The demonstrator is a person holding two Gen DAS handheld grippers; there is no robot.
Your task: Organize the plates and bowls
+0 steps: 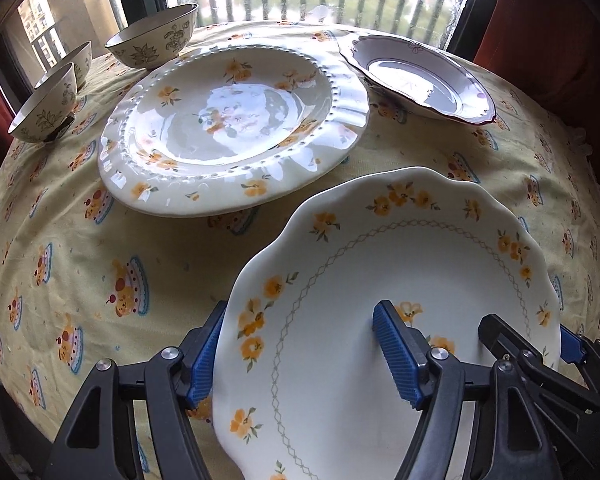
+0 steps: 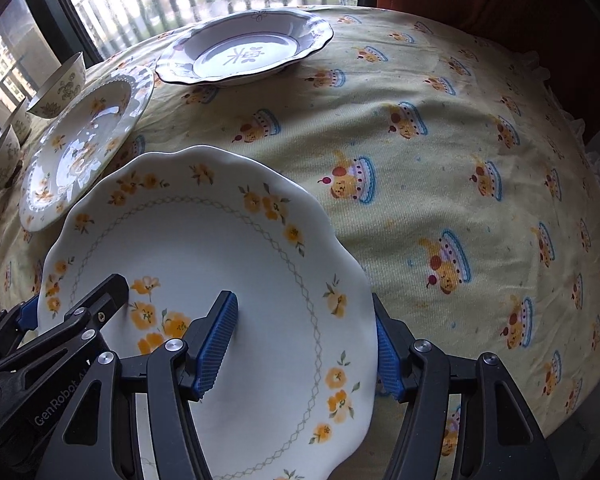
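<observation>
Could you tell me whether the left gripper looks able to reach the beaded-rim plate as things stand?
Probably not yet: the left gripper straddles the rim of the scalloped plate, as does the right gripper. The beaded-rim plate lies unobstructed on the tablecloth.

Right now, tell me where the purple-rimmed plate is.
The purple-rimmed plate sits at the table's far side by the window, upper right in the left wrist view, just right of the beaded floral plate. It lies flat on the yellow tablecloth.
</observation>
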